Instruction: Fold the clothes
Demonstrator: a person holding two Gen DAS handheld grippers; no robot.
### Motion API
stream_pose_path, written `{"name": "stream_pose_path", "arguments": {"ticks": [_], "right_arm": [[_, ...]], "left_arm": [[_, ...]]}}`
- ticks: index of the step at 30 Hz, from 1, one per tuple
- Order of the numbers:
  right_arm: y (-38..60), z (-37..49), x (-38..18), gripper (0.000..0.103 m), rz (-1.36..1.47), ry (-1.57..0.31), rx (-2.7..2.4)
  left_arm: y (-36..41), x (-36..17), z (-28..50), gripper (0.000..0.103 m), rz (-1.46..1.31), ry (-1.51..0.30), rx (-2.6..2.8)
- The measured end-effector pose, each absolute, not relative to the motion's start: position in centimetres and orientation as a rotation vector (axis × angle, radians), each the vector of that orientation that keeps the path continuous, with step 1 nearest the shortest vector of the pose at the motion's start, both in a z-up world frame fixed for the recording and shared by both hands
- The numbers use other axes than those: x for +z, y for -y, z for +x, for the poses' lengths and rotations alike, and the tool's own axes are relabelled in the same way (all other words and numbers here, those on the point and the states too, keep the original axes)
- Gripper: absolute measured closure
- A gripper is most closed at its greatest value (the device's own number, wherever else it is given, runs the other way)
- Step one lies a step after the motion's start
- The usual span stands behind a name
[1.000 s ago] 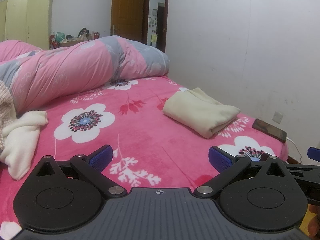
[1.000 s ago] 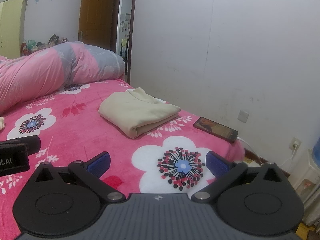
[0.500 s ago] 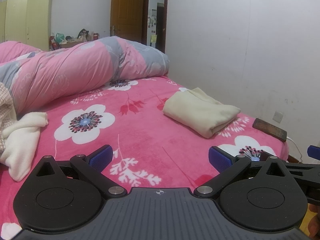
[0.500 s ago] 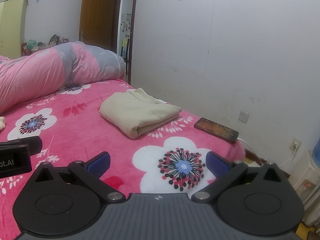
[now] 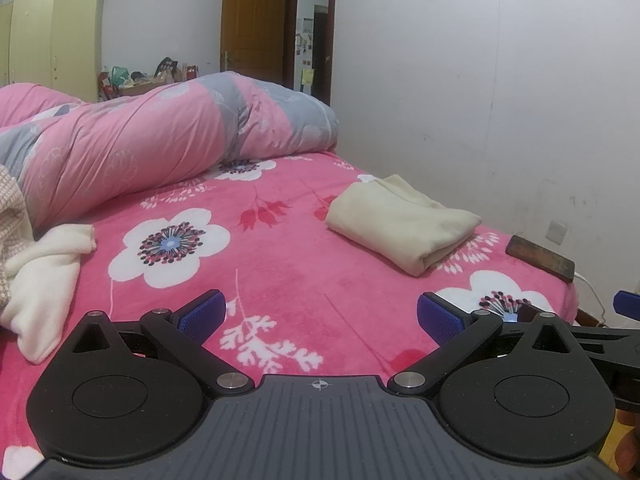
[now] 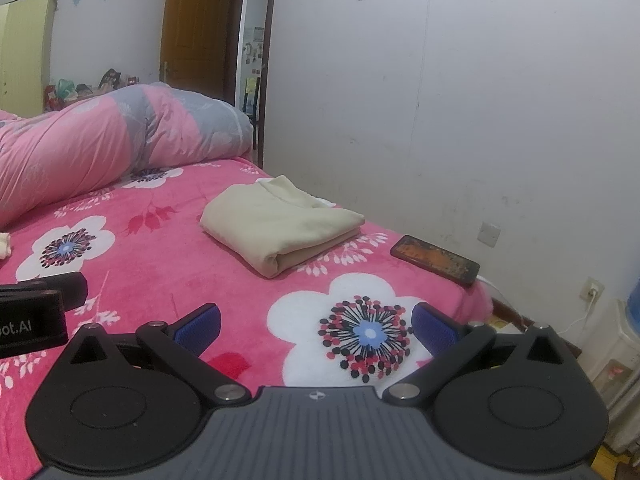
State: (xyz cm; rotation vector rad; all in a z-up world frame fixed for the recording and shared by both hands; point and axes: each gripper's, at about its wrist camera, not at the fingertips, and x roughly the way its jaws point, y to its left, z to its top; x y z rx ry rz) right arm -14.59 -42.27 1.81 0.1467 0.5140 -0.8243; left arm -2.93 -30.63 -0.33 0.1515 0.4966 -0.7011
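Observation:
A folded cream garment lies on the pink flowered bed near the wall. An unfolded white garment sprawls at the bed's left side, its tip showing in the right wrist view. My left gripper hovers open over the blanket at the near edge, nothing between its blue pads. My right gripper is also open and empty, to the right of the left one, which shows as a black body at that view's left edge.
A rolled pink and grey quilt lies across the far side of the bed. A phone rests by the bed's right edge with a cable to a wall socket. A checked cloth is at the far left.
Both views have shifted very slightly; the garments and both open grippers are otherwise as before.

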Motion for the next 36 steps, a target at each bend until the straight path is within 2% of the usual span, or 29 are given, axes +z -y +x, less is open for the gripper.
{"name": "stream_pose_path", "arguments": {"ticks": [36], "right_arm": [[42.0,-14.28,1.53,0.0,0.145,-0.517,-0.818]], "left_arm": [[30.37,-0.5,-2.89,0.0,0.158,-0.496,-0.696]]}}
